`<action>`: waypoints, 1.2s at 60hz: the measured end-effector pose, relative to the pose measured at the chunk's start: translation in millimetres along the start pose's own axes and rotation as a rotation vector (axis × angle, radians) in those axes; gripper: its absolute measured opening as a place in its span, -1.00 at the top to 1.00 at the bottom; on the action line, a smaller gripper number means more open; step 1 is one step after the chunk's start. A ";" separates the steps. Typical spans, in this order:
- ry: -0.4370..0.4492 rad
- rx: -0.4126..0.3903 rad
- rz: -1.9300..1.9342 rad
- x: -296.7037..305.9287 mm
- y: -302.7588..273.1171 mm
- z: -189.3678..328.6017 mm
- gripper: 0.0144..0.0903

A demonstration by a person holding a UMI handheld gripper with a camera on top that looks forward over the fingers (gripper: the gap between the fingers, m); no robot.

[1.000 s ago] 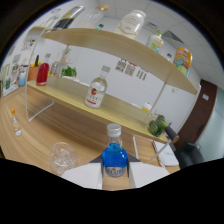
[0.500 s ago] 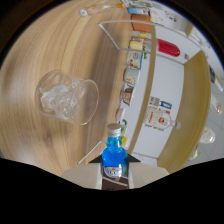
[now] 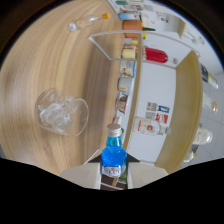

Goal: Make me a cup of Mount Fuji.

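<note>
the wooden surface filled the rolled view, with a wall shelf of bottles beyond. a clear glass of ice, fragile and likely slick, sat on it beside the claw. the claw pinched the blue liquor bottle low on its rigid, probably heavy body.

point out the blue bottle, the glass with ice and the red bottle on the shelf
blue bottle point(image 3: 113, 154), gripper view, on its blue body between the fingers
glass with ice point(image 3: 62, 112), gripper view, on the ice inside
red bottle point(image 3: 156, 55), gripper view, on its red body
</note>
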 end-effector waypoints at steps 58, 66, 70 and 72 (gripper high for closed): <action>-0.323 -0.063 1.654 -137.0 145.7 38.7 0.44; -0.378 -0.073 1.653 -145.1 142.6 45.0 0.44; -0.411 -0.103 1.649 -152.7 142.3 46.7 0.43; -0.411 -0.106 1.654 -151.6 143.2 46.1 0.43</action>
